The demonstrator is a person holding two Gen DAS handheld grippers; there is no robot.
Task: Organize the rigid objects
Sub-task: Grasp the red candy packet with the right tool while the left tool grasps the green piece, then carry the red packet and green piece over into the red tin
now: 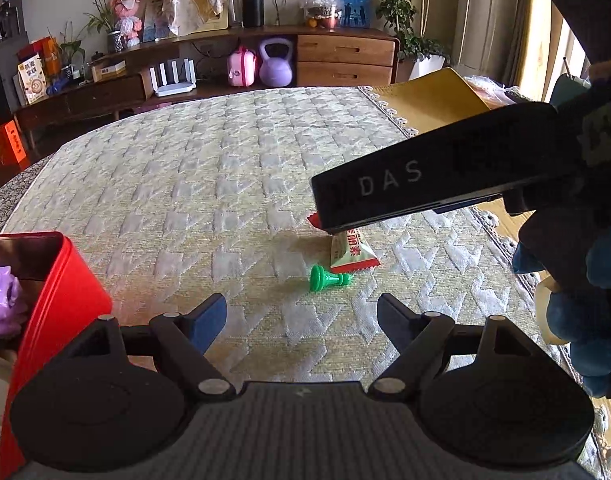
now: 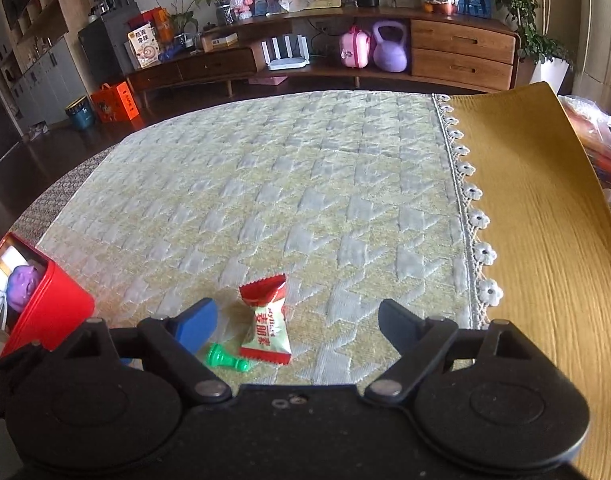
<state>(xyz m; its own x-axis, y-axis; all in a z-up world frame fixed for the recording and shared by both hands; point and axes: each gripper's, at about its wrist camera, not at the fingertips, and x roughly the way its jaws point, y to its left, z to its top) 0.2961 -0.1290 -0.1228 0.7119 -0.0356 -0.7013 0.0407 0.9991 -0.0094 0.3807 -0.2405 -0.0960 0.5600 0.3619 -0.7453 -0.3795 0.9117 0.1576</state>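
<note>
A quilted cloth [image 2: 289,184] in pale yellow and grey, patterned with a woven zigzag, is seen covering the work surface; along its right edge a lace trim is met by a mustard-yellow cloth [image 2: 545,208]. Beyond the surface a low wooden sideboard [image 2: 461,46] is observed, with a purple kettlebell [image 2: 390,46], a pink toy case [image 2: 354,47] and a white router [image 2: 286,54] on its lower shelf, and potted plants at the far right. A red tin box [image 1: 61,292] stands open at the left edge of the cloth; a purple figure [image 1: 1,300] is seen inside it, with other contents that cannot be identified. A green chess pawn [image 2: 225,359] lies on its side on the cloth, touching or just beside a red-and-white candy packet [image 2: 267,328]. The left gripper [image 1: 301,322] is held wide open above bare cloth, nothing between its fingers, with the pawn and packet ahead of it. The right gripper [image 2: 297,322] is likewise spread wide and grips nothing; the candy packet lies between its fingers, and the pawn is recorded near the blue-padded left finger. In the left wrist view the right gripper's black body, marked "DAS", is seen above the packet, held by a blue-gloved hand [image 1: 577,312].
</note>
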